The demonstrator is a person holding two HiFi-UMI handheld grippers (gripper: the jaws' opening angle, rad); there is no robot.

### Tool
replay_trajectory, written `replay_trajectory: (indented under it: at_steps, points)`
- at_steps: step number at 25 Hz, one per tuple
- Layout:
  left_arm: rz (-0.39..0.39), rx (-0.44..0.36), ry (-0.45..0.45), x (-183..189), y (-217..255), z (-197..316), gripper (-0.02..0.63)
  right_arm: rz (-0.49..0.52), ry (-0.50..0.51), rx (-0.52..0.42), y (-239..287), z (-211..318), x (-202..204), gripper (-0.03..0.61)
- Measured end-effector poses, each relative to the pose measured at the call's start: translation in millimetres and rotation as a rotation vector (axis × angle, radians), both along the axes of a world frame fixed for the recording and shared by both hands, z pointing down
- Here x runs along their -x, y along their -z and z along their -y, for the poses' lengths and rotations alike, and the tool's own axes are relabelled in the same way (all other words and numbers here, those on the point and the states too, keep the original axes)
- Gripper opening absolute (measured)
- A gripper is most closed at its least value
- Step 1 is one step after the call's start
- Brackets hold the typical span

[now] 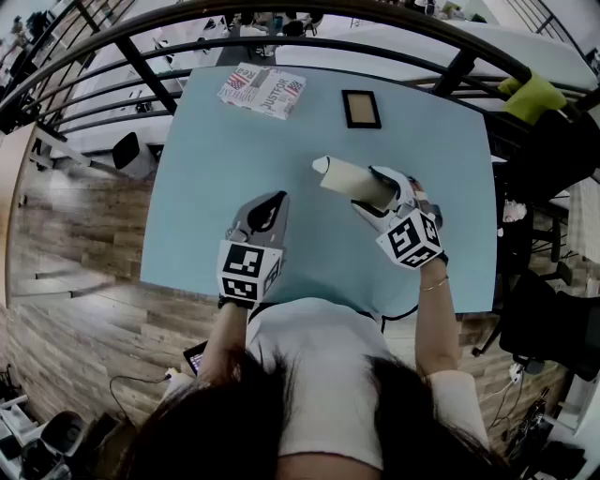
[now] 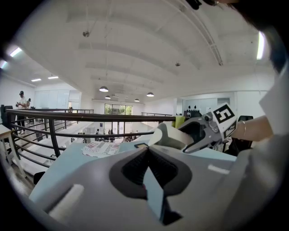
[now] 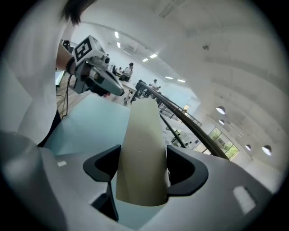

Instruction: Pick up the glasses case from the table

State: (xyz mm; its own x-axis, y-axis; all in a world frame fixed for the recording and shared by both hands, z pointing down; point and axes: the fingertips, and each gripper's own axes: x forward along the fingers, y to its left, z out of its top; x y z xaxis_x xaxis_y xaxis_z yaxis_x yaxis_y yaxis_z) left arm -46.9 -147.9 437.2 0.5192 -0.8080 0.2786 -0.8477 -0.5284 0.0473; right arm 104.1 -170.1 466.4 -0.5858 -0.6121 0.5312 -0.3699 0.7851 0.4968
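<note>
The cream glasses case [image 1: 354, 181] is lifted off the light-blue table [image 1: 206, 187], and my right gripper [image 1: 375, 199] is shut on its near end. In the right gripper view the glasses case [image 3: 142, 153] fills the gap between the dark pads and points away, toward my left gripper [image 3: 97, 74]. My left gripper [image 1: 269, 208] hovers over the table's front left, jaws shut with nothing between them. From the left gripper view, the glasses case [image 2: 169, 135] shows ahead at the right, held by my right gripper [image 2: 192, 135].
A folded newspaper [image 1: 262, 90] lies at the table's far edge, with a small dark-framed picture [image 1: 361, 109] to its right. A curved black railing [image 1: 281, 28] runs behind the table. Dark chairs [image 1: 553, 319] stand at the right, wooden floor at the left.
</note>
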Motion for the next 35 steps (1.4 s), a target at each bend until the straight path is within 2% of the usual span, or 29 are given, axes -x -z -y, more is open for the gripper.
replay_trajectory:
  at_steps: [9, 14, 21, 25, 35]
  points:
    - [0.001, -0.025, -0.015, -9.3, 11.6, 4.0, 0.054, 0.258, -0.178, -0.212, 64.7, 5.0, -13.1, 0.321]
    - [-0.003, -0.040, -0.024, -16.0, 15.2, 3.6, 0.055, 0.334, -0.250, -0.257, 85.4, -2.3, -10.3, 0.321]
    - [-0.007, -0.054, -0.029, -19.3, 18.4, 3.0, 0.054, 0.604, -0.339, -0.283, 105.4, -13.0, -21.7, 0.321]
    - [-0.007, -0.057, -0.028, -19.3, 19.6, 1.6, 0.054, 0.732, -0.355, -0.311, 124.3, -20.4, -35.3, 0.321]
    - [-0.012, -0.064, -0.044, -27.7, 22.4, 2.1, 0.054, 0.741, -0.394, -0.316, 126.5, -37.5, -48.3, 0.321]
